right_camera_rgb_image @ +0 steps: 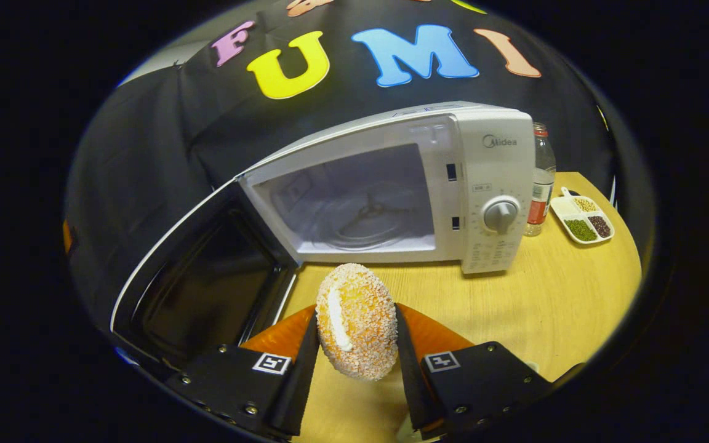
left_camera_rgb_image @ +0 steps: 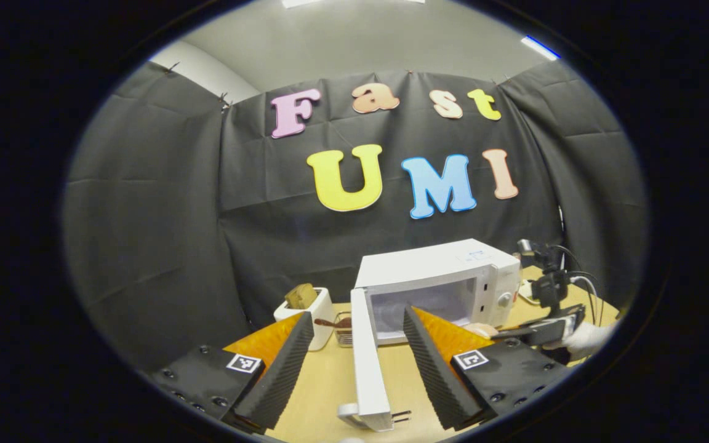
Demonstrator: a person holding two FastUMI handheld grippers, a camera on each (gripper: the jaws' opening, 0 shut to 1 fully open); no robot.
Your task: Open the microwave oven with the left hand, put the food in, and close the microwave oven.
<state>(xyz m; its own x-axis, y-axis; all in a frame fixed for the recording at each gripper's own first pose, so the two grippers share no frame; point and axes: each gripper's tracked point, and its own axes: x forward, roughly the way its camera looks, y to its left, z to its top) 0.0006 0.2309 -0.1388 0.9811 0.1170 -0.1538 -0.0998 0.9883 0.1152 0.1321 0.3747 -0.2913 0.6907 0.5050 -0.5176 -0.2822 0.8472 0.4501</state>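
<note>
The white microwave [left_camera_rgb_image: 434,271] stands on the wooden table with its door [left_camera_rgb_image: 367,363] swung wide open. In the left gripper view the door shows edge-on between the spread fingers of my left gripper [left_camera_rgb_image: 357,315], which is open and not pressing on it. My right gripper [right_camera_rgb_image: 356,314] is shut on a crumb-coated bun with a cream stripe [right_camera_rgb_image: 357,320], held just in front of the microwave [right_camera_rgb_image: 477,184]. The cavity [right_camera_rgb_image: 354,203] with its glass turntable is bare, and the dark-windowed door [right_camera_rgb_image: 200,277] hangs to its left. The right gripper [left_camera_rgb_image: 545,329] and a gloved hand [left_camera_rgb_image: 585,338] appear beside the microwave.
A white box holding bread [left_camera_rgb_image: 308,307] and a small glass container [left_camera_rgb_image: 342,326] stand left of the door. A clear bottle [right_camera_rgb_image: 542,178] and a divided dish of beans [right_camera_rgb_image: 582,218] sit right of the microwave. A camera on a stand [left_camera_rgb_image: 545,277] is at the table's far right.
</note>
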